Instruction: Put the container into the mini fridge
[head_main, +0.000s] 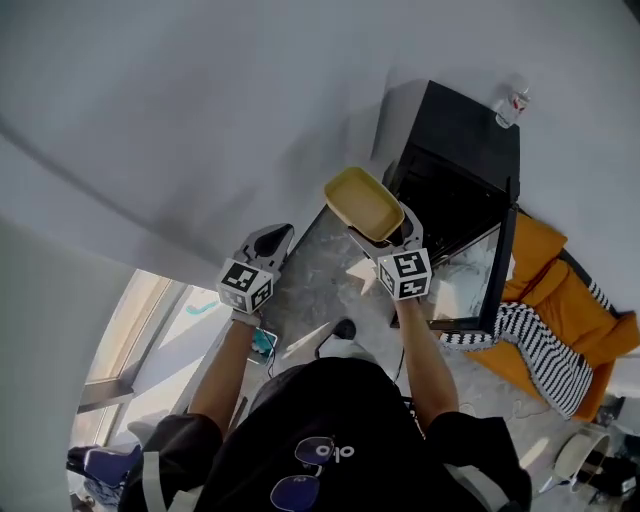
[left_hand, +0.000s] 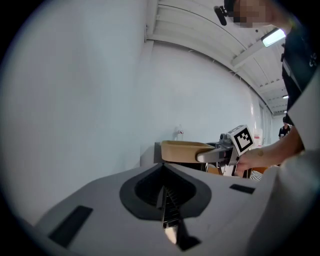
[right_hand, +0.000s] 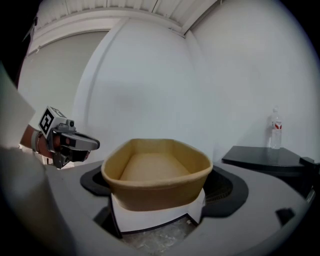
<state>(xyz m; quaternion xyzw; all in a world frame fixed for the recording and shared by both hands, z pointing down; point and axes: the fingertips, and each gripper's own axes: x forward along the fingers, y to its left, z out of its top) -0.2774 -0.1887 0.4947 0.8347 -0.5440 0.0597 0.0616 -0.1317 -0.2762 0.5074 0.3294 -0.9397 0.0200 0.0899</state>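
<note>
A shallow tan container is held level in the air, with my right gripper shut on its near end. In the right gripper view the container fills the space between the jaws and is empty. The black mini fridge stands just beyond it to the right, its door swung open. My left gripper hovers to the left of the container, jaws closed together with nothing in them. From the left gripper view the container and the right gripper show ahead.
A small water bottle stands on the fridge top. An orange cushion with striped cloth lies right of the door. The floor is marbled. A white wall rises behind, and a window is at lower left.
</note>
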